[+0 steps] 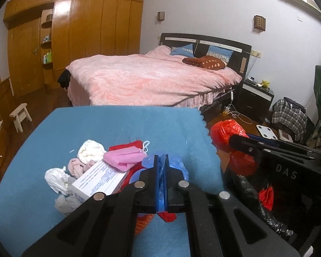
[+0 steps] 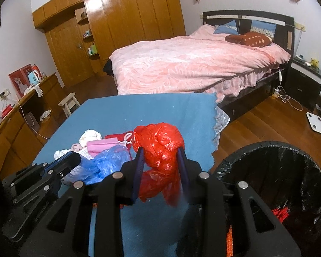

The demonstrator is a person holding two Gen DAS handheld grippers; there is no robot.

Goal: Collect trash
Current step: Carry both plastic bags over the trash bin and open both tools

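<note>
Presently the right gripper point(image 2: 160, 150) grips a red plastic bag point(image 2: 158, 143), the left gripper point(image 1: 160, 160) a blue plastic bag point(image 1: 175, 167); next, likely carrying both over the trash bin point(image 2: 278, 150).

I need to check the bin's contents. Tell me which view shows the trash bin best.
The right wrist view: the trash bin shows its open mouth, black liner and something red inside. The left wrist view catches only crinkled liner behind the right gripper.

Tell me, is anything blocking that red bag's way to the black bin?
Nothing visible does. The red plastic bag hangs in the right gripper at the table's edge, and the open bin stands just beside it, its mouth uncovered.
</note>
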